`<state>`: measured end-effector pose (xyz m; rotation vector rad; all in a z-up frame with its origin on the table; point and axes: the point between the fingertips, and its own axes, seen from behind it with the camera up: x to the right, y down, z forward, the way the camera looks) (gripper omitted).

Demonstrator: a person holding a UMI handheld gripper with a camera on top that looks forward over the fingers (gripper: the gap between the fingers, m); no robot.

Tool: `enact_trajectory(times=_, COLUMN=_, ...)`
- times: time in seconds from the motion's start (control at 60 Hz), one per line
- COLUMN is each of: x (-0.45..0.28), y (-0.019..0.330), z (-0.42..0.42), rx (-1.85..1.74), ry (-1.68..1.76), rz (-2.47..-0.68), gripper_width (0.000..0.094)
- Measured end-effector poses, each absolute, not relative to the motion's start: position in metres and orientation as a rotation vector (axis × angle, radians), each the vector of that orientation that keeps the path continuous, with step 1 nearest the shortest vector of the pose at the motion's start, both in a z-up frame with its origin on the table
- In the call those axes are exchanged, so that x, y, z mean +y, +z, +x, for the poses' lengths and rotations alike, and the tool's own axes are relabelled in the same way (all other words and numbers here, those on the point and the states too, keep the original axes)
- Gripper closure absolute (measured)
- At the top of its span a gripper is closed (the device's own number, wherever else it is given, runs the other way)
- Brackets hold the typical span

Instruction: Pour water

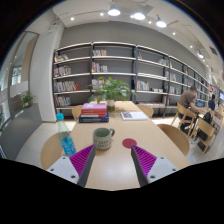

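A: Now, what does your gripper (pixel 113 165) show?

B: Your two fingers with magenta pads (pixel 143 160) stand spread apart, released, with nothing between them. They hover above a light wooden round table (pixel 120 140).

A: Where are the task's things?

B: A clear plastic bottle with a blue body (pixel 66 138) stands upright on the table, just ahead of your left finger. A dark green mug (pixel 103 137) stands beside it, ahead of the gap between your fingers and apart from both. A small red disc (pixel 128 143) lies on the table near your right finger.

A: And beyond?

B: A stack of books (pixel 93 112), a white sheet of paper (pixel 134 115), a potted green plant (pixel 112 90), then long grey bookshelves (pixel 120 70). A seated person (pixel 189 99) is at another table.
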<state>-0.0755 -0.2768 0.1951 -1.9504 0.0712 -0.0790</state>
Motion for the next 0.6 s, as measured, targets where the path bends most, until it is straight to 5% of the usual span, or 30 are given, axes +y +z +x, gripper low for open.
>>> enact_trajectory(times=0.267, x=-0.239, y=0.127, z=-0.229, rx=-0.108, ry=0.066, rz=-2.002, gripper_width=0.0199)
enact_trajectory(times=0.6, x=-0.129, y=0.123, z=-0.272, rx=-0.111, ry=0.059, rz=-1.933, gripper_width=0.0202)
